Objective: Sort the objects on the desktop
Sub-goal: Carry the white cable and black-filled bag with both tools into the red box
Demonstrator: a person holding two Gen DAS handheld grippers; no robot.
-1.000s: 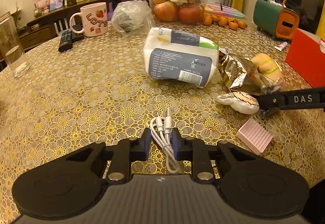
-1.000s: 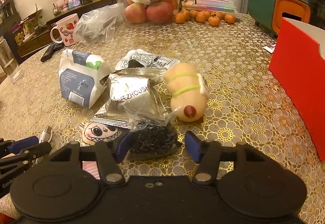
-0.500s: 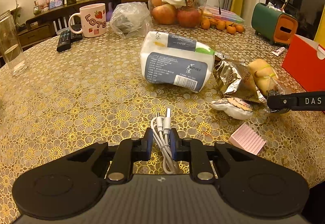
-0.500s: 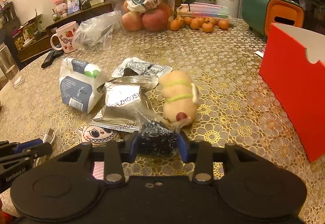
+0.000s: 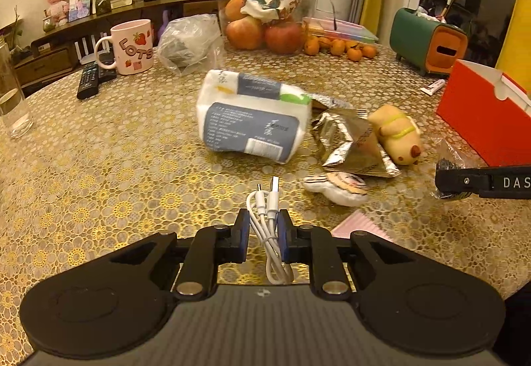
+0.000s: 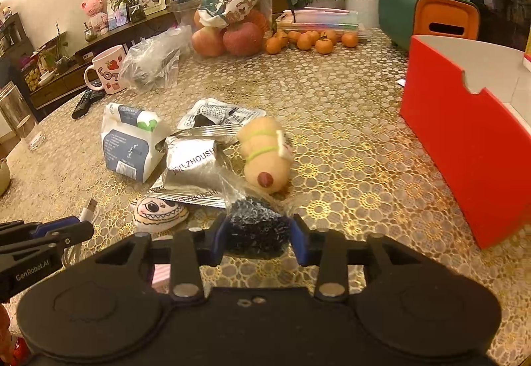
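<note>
In hand: our left gripper point(image 5: 262, 229) pinches the coiled white cable point(image 5: 267, 220), our right gripper point(image 6: 257, 236) clamps the bag of dark beads point(image 6: 255, 229); unsorted on the table point(image 6: 348, 140): tissue pack point(image 6: 127, 146), foil packets point(image 6: 192, 166), plush toy point(image 6: 265, 156); red box point(image 6: 464, 166) apparently awaits.

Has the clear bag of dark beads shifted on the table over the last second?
Yes. The bag of dark beads, now clamped in the right tool, has come away from the silver snack packet it was touching.

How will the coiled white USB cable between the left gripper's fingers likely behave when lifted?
Probably floppy: the white USB cable lies in loose loops, so its plug ends may dangle. It looks thin, likely light. The left gripper pinches only its middle, so strands could slip.
</note>
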